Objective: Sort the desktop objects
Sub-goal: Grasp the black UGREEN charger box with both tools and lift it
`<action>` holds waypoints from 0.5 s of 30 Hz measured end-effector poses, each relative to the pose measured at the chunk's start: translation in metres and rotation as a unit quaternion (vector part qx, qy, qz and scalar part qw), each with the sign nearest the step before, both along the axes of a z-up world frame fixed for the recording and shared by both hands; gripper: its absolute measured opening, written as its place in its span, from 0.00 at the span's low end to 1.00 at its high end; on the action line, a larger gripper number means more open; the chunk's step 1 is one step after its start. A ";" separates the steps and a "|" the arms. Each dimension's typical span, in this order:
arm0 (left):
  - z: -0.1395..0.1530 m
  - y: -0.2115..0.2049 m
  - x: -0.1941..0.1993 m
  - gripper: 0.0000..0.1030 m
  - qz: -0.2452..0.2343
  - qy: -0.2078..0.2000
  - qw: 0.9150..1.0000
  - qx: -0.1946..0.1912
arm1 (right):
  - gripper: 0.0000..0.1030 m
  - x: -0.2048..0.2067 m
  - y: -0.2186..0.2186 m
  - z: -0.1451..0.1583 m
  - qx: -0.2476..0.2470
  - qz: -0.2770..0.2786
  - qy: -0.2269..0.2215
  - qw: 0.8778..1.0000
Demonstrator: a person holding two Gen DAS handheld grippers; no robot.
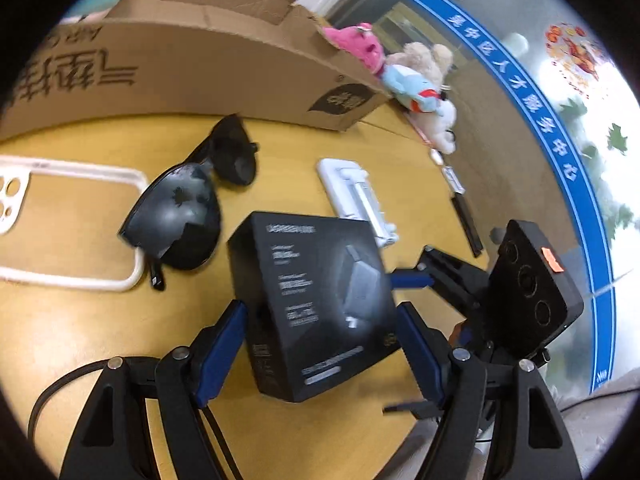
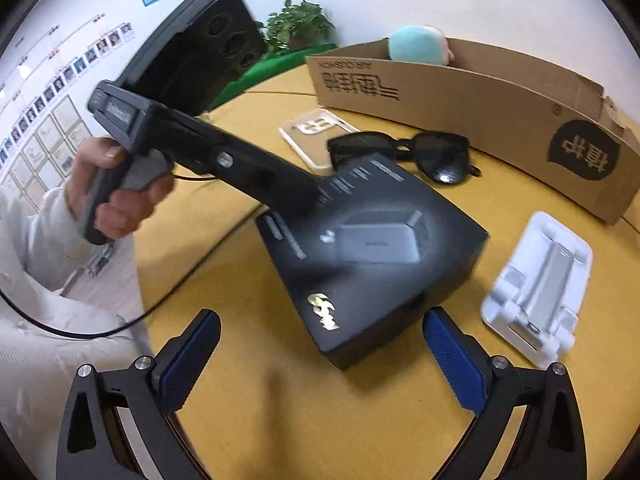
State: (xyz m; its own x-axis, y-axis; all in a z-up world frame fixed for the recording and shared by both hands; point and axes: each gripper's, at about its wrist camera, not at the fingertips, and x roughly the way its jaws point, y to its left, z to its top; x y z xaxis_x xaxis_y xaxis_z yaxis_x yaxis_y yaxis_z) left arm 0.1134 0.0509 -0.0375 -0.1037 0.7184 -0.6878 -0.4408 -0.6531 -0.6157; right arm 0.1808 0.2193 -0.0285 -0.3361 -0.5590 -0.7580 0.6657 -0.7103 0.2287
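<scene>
A black charger box [image 1: 316, 304] sits tilted between the blue pads of my left gripper [image 1: 324, 332], which closes on its two sides. In the right wrist view the same box [image 2: 372, 256] looks raised at one end, with the left gripper's body over its far corner. My right gripper [image 2: 320, 344] is open and empty, just in front of the box. Black sunglasses [image 1: 188, 204] [image 2: 404, 152], a clear phone case [image 1: 68, 224] [image 2: 308, 132] and a white phone stand [image 1: 356, 196] [image 2: 540, 288] lie on the wooden table [image 1: 80, 320].
A long cardboard box [image 1: 192, 64] [image 2: 500, 112] stands along the far side, with plush toys [image 1: 404, 68] at its end and a teal plush [image 2: 420, 44] inside. A pen-like black item [image 1: 466, 216] lies near the table's right edge. The person's hand [image 2: 116, 188] holds the left gripper.
</scene>
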 end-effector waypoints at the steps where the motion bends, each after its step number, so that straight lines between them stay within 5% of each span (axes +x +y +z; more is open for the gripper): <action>1: -0.003 0.002 -0.001 0.72 -0.001 -0.003 1.000 -0.003 | 0.99 -0.003 0.001 -0.002 0.014 -0.011 0.004 1.000; 4: -0.011 0.008 0.001 0.57 -0.010 -0.009 1.000 -0.022 | 0.99 -0.012 -0.001 -0.006 0.031 -0.023 0.008 0.999; 15: 0.007 -0.002 0.006 0.58 0.026 0.021 0.999 -0.015 | 0.89 -0.015 -0.014 0.004 0.060 -0.053 0.060 0.995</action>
